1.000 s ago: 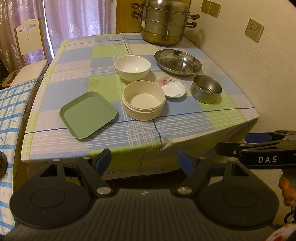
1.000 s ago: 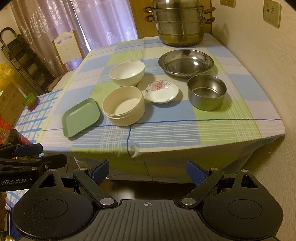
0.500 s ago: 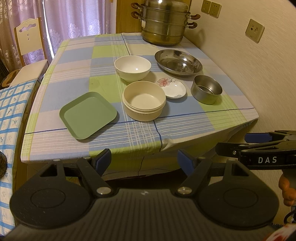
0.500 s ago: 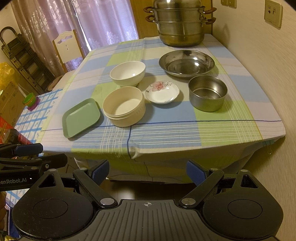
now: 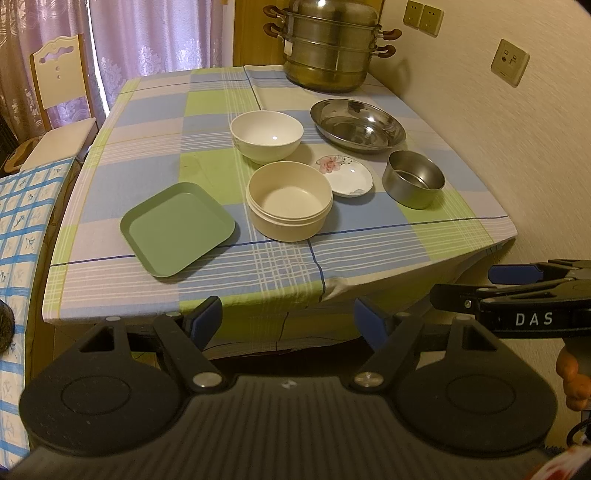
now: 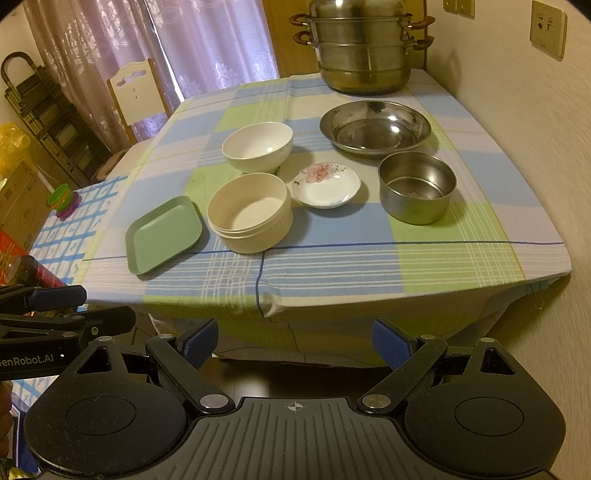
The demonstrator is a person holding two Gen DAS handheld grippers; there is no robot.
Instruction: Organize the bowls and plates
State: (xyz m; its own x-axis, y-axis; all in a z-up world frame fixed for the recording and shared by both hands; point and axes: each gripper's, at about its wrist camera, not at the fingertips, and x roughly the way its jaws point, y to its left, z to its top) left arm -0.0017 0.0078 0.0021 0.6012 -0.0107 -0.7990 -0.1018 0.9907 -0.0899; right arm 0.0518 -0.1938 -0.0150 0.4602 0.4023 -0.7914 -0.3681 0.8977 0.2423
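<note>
Still pre-grasp: left gripper (image 5: 288, 321) and right gripper (image 6: 293, 339) both spread wide, empty. Suggest starting with the green plate (image 5: 177, 229); pinch its near rim, lift level.

The near strip of the tablecloth (image 6: 332, 273) lies bare; bowls crowd mid-table, the steamer pot (image 6: 362, 48) blocks the far end.

Hidden and cut-off items

Steamer pot (image 5: 328, 48), far end of table: lid top cropped by the upper frame edge. White bowl (image 5: 266, 136): foot hidden behind the cream tub (image 5: 289, 201). Chair (image 5: 62, 96), far left: legs concealed by the table. Right gripper (image 5: 491, 288): body cut off at the right edge in the left wrist view. Wall switches (image 5: 423, 18): markings too small to read.
</note>
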